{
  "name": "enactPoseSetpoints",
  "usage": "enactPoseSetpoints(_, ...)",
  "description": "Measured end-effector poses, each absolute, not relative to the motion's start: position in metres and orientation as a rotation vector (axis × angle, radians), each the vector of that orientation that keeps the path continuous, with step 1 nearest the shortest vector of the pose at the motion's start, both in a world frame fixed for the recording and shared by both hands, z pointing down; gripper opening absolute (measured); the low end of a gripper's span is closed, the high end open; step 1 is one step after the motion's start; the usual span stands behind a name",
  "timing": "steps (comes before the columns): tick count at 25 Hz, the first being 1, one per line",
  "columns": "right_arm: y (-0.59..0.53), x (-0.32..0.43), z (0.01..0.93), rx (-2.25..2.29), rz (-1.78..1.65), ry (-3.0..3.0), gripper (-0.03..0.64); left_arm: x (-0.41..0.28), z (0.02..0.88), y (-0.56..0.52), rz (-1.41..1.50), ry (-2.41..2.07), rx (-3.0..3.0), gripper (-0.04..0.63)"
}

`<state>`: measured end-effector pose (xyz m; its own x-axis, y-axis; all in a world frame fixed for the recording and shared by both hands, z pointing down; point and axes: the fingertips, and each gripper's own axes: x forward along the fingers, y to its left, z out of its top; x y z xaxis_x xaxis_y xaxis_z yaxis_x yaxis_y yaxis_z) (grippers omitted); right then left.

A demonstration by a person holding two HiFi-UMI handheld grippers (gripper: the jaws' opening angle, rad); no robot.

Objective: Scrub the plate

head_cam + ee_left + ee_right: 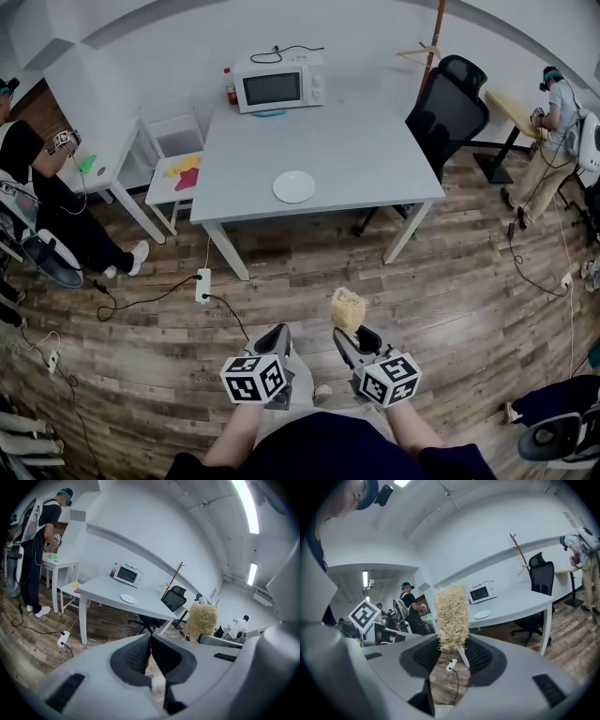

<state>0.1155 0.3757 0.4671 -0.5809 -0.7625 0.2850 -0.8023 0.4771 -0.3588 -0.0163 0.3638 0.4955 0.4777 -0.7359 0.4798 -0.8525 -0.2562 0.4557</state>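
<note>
A white plate (294,186) lies near the front edge of the grey table (375,169), far ahead of me; the same plate (128,598) shows small in the left gripper view and again (482,614) in the right one. My right gripper (349,330) is shut on a tan fibrous scrubber (348,307), which stands upright between its jaws (452,616). My left gripper (275,339) is shut with nothing in it, its pads meeting (150,651). Both grippers hang low over the wooden floor, well short of the table.
A microwave (278,82) and a red bottle (230,86) stand at the table's back. A black office chair (448,112) is at its right, a white chair (174,159) at its left. A power strip (202,285) and cables lie on the floor. People stand at both sides.
</note>
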Motion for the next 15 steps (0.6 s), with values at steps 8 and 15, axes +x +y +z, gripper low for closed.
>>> enactPoseSetpoints(8,0.35,0.117,0.471,1.404,0.722,-2.596,0.161,-0.016,0.502,0.34,0.227,-1.29,2.038,0.018)
enactPoseSetpoints(15,0.297,0.108,0.472,1.394,0.696,-2.596,0.161,-0.024,0.502,0.283,0.223,-1.291,2.054,0.018)
